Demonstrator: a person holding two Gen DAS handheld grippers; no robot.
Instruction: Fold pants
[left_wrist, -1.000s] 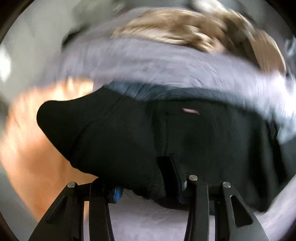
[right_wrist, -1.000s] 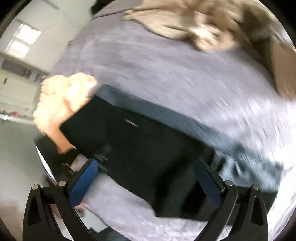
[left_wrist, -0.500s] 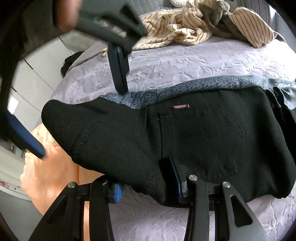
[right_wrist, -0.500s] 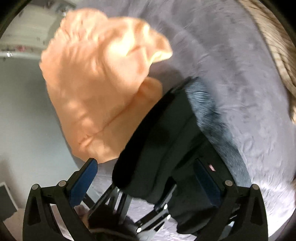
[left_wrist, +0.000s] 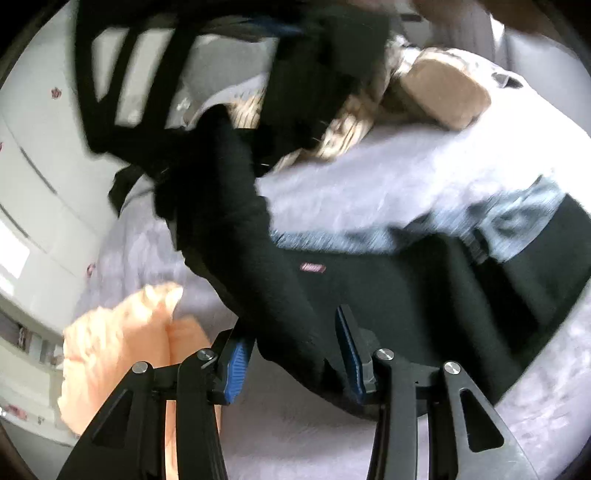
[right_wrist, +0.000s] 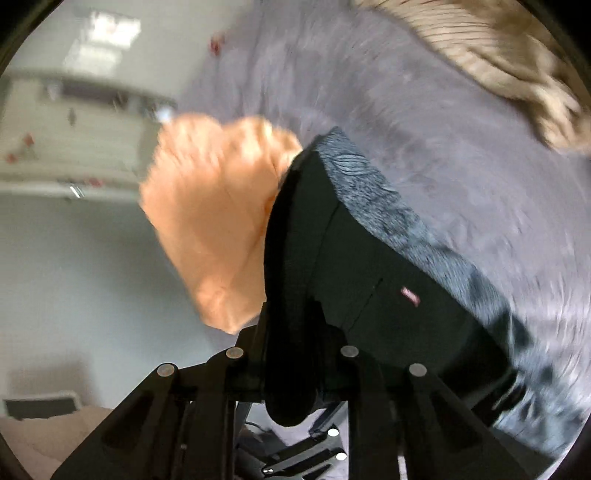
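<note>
The black pants (left_wrist: 388, 295) are spread on the grey bedspread (left_wrist: 388, 177) directly ahead of both grippers. A raised fold is clamped between the closed fingers of the right gripper (right_wrist: 291, 373). The left gripper (left_wrist: 291, 362) is seen parted, the fold passing between its blue pads (left_wrist: 234, 363). An orange cloth (right_wrist: 214, 221) lies left of the fold.

Orange cloth (right_wrist: 218, 218), striped garment (right_wrist: 509, 70), lavender bedspread (right_wrist: 424, 122)
</note>
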